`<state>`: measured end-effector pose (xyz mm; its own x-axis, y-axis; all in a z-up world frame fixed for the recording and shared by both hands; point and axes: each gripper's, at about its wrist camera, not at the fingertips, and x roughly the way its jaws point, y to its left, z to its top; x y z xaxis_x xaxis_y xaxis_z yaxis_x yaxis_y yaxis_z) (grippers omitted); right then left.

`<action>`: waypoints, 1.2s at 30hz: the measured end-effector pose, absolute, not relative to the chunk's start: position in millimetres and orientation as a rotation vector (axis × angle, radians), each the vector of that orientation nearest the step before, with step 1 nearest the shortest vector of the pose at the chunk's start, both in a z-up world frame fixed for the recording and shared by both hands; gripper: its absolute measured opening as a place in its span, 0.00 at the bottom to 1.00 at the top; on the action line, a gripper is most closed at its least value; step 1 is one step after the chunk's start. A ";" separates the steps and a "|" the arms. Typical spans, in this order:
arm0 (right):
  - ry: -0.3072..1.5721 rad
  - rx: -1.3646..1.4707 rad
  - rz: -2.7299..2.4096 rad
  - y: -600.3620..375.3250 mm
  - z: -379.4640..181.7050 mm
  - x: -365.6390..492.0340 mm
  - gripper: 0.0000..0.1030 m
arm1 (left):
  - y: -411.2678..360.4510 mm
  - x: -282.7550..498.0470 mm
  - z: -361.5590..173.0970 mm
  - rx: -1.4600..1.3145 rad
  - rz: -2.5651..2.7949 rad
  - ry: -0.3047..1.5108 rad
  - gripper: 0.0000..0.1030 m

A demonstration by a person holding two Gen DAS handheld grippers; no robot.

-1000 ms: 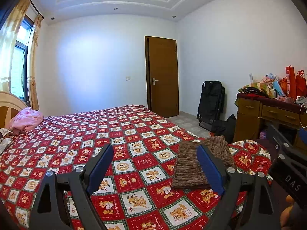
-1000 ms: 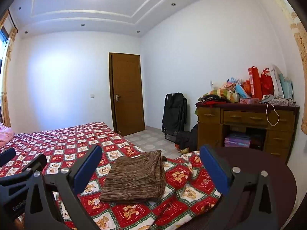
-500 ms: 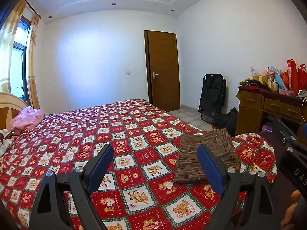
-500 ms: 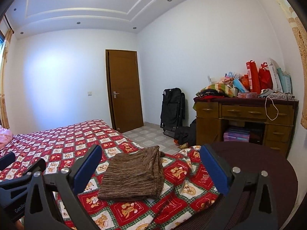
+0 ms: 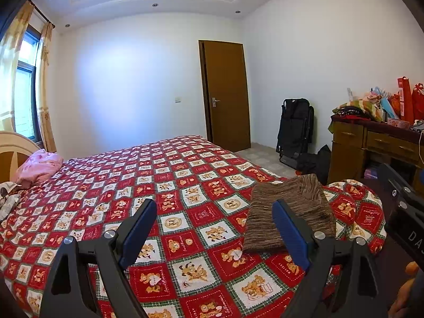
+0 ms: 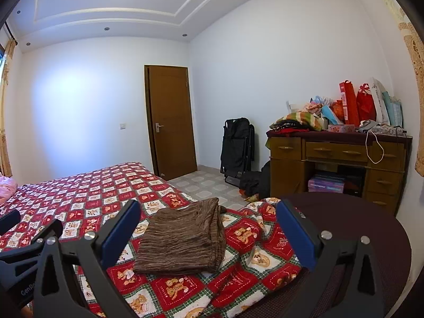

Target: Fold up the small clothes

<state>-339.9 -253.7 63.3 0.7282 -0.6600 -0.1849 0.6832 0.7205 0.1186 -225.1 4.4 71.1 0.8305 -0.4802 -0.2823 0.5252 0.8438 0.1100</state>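
The folded brown striped knit garment (image 6: 182,241) lies at lower centre on the red patchwork teddy-bear bedspread (image 6: 87,198). Left gripper (image 5: 214,225) and right gripper (image 6: 209,228) both gape empty. The wooden desk's (image 6: 336,153) open nook holds a purple box (image 6: 326,184), its lettering unreadable.

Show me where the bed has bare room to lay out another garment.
The quilt lies bare between the pink bundle at the headboard and the folded brown garment near the foot corner. The bunched quilt corner beside the garment is tight, and the desk top is piled full.
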 end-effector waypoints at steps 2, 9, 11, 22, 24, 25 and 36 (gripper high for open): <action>0.137 0.184 -0.744 -254.0 63.1 -339.5 1.00 | 3.2 -224.9 70.5 0.194 -0.531 0.249 0.87; 0.145 0.189 -0.746 -257.1 61.8 -338.4 1.00 | 0.3 -223.6 69.6 0.204 -0.517 0.248 0.87; 0.149 0.190 -0.749 -257.1 60.8 -337.9 1.00 | -1.1 -224.0 69.4 0.209 -0.506 0.241 0.87; 0.159 0.200 -0.753 -257.6 58.6 -337.8 1.00 | -2.8 -212.7 66.6 0.177 -0.484 0.264 0.87; 0.159 0.199 -0.756 -257.1 58.0 -338.1 1.00 | -3.2 -211.8 66.1 0.179 -0.478 0.266 0.87; 0.161 0.197 -0.756 -256.8 57.8 -338.2 1.00 | -3.3 -211.7 66.0 0.180 -0.478 0.265 0.87; 0.182 0.219 -0.754 -255.2 55.3 -336.9 1.00 | -3.0 -219.3 67.3 0.199 -0.519 0.220 0.87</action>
